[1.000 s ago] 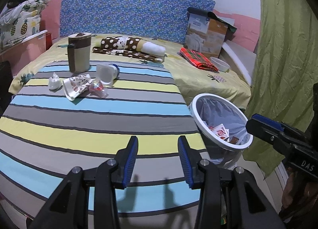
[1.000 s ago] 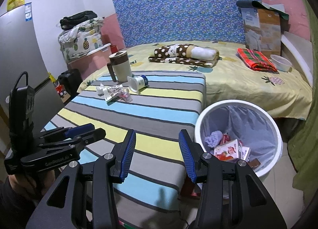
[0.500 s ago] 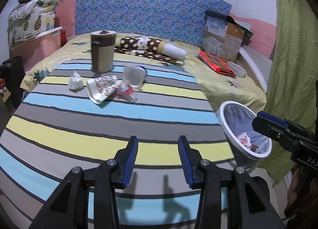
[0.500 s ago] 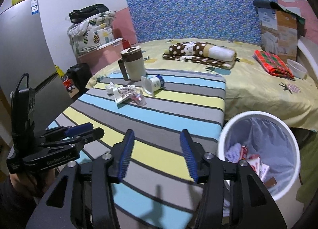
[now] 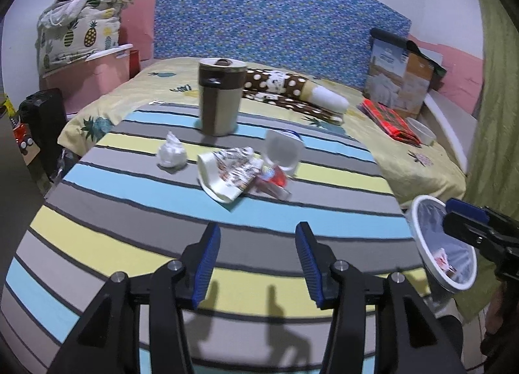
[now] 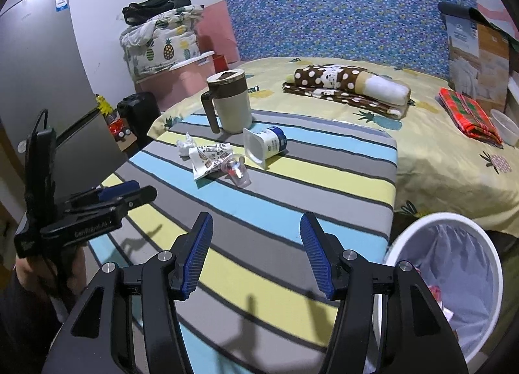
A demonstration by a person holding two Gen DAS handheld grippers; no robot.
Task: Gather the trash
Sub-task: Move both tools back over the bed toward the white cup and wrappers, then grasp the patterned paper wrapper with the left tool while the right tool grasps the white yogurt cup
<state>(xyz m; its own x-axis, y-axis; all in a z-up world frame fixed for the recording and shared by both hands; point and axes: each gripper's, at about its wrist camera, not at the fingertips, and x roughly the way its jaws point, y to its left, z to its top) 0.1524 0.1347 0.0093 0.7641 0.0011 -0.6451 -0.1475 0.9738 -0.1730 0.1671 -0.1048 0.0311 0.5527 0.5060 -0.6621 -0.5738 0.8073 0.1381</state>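
**Still uncollected: trash on the striped cover**

Striped cover laid across a pineapple-print bed. White bin on the floor at the cover's right corner, lined, with wrappers inside. Lidded mug upright near the far edge. Just in front: yogurt cup on its side, printed wrapper, clear plastic cup touching it, crumpled tissue. Left gripper and right gripper above the near stripes, jaws just widened, spread apart, nothing between them.
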